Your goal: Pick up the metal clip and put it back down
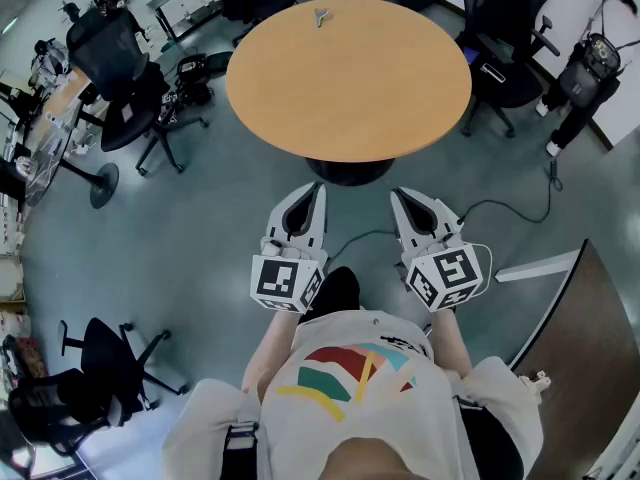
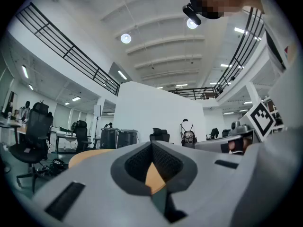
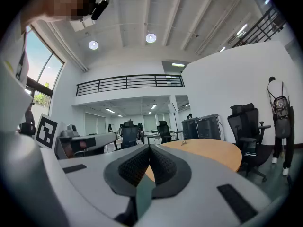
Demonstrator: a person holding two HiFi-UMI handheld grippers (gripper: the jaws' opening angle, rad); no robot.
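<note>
Both clenched and empty: left tool, right tool, held level just short of the round wooden counter. Far ahead, metal clip lies near the counter's far edge. Office chairs around; teal floor.

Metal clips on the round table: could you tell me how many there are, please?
1. The metal clip lies near the far edge of the round table. None appear hidden.

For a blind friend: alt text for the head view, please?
A person facing a round light-brown wooden table holds the left gripper and right gripper, both shut and empty. A small metal clip lies near the table's far edge.
</note>
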